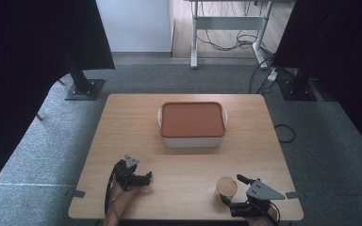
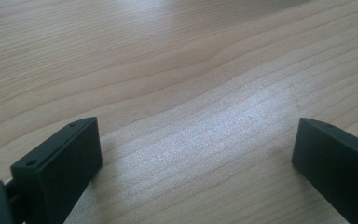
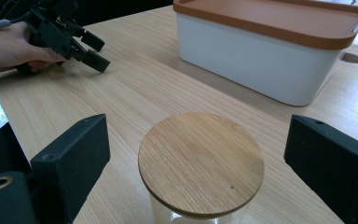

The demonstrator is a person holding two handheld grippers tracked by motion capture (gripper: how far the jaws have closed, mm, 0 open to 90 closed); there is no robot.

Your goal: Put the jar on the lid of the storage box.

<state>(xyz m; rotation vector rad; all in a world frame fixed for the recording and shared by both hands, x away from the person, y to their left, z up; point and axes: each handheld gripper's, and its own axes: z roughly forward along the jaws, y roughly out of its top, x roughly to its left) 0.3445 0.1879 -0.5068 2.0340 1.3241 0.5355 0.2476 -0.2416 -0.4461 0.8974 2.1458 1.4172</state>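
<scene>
A glass jar with a round wooden lid point(image 1: 226, 186) point(image 3: 200, 163) stands near the table's front right edge. My right gripper point(image 1: 234, 189) point(image 3: 198, 125) is open, with one jaw on each side of the jar and a gap between each jaw and the lid. My left gripper point(image 1: 147, 177) point(image 2: 196, 135) point(image 3: 96, 52) is open too, held low over bare wood at the front left with nothing between its jaws. A white box with an orange lid point(image 1: 192, 123) point(image 3: 261, 56) sits shut in the middle of the table.
The wooden table point(image 1: 122, 141) has bare wood between the two grippers and around the box. Grey carpet surrounds it. Black stands and dark curtains flank the far corners, and a desk frame with cables stands at the back.
</scene>
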